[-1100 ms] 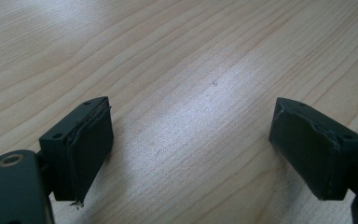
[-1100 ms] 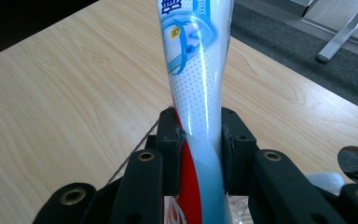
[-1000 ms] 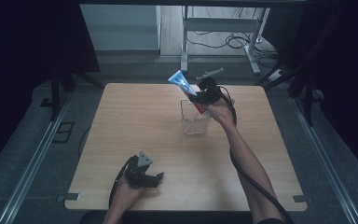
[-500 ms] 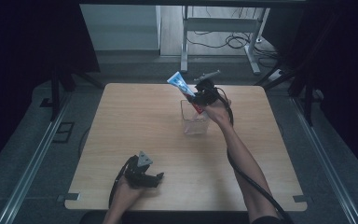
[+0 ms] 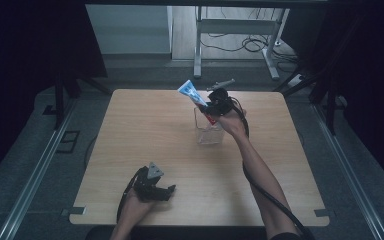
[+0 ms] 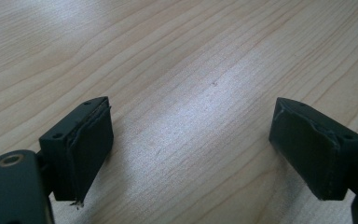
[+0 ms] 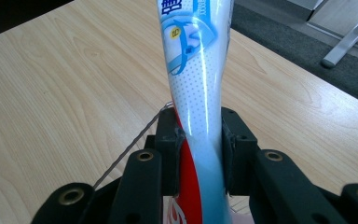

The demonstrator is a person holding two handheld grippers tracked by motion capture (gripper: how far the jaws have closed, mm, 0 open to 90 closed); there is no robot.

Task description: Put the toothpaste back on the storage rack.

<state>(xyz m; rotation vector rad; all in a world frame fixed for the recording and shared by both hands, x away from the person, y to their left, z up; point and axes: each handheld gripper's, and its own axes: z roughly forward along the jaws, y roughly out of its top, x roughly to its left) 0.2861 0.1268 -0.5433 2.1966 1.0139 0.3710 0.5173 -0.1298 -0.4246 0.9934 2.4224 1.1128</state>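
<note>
Spotted a blue-and-white toothpaste tube (image 5: 189,92) up in the air over the far middle of the worktop (image 5: 145,130), tilted, crimped end leaning up and to the left, red end aimed down at a clear plastic cup (image 5: 209,134). Couldn't tell whether that lower end had already dipped past the rim or only hung right above it.

Found the right gripper (image 5: 207,106) doing the holding: fingers (image 7: 168,149) clamped on the tube's narrow lower part, one on each side, squeezing it in a bit. Probably gripped low like that to leave the long end free and keep the red end steerable into the cup's mouth. Looked like a drop-it-in-the-cup job, close to the release.

Further out, saw the left gripper (image 5: 169,189) parked near the worktop's front edge, well apart from cup and tube. Fingers (image 6: 91,144) spread wide with only bare wood between them, holding nothing. Seemed like it was simply kept out of the way.

Compared with a second before: pretty much no change. Same tilt on the tube, same spot over the cup, maybe nudged a hair lower but honestly hard to call. Same clamp, same idle left hand.
</note>
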